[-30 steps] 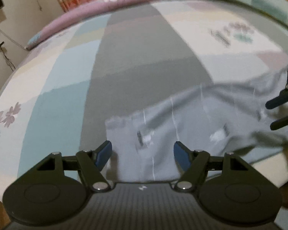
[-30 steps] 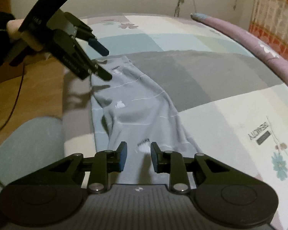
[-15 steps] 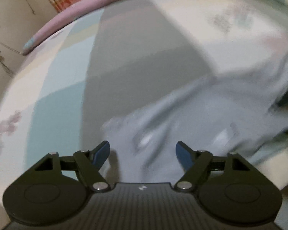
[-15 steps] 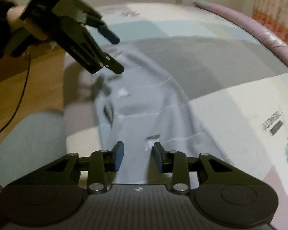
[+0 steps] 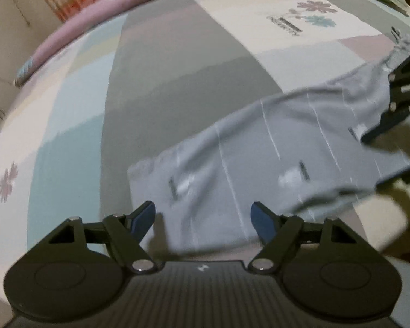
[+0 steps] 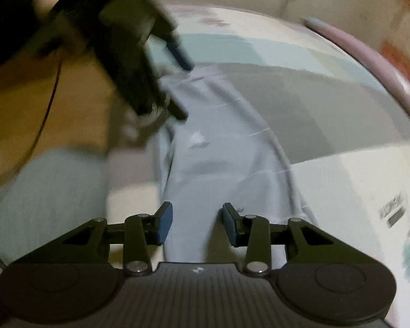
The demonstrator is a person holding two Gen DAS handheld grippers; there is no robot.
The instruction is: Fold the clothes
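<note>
A light grey-blue garment [image 5: 259,158] with thin white stripes and small prints lies along the near edge of the bed; it also shows in the right wrist view [image 6: 221,150]. My left gripper [image 5: 203,218] is open and empty, just above one end of the garment. My right gripper [image 6: 196,221] is open, its jaws astride the other end of the garment, holding nothing. The right gripper shows at the right edge of the left wrist view [image 5: 396,104]. The left gripper shows blurred at the top left of the right wrist view [image 6: 150,63].
The bed has a patchwork sheet [image 5: 164,68] of grey, teal, cream and pink blocks with flower prints. A pink bolster [image 5: 95,22] lies along the far side. Wooden floor [image 6: 41,109] and a grey-blue cushion [image 6: 41,191] lie beside the bed.
My right gripper has opened wider and let the garment's end down onto the bed. Both grippers moved closer over the garment. The cloth lies flatter and more stretched out.
</note>
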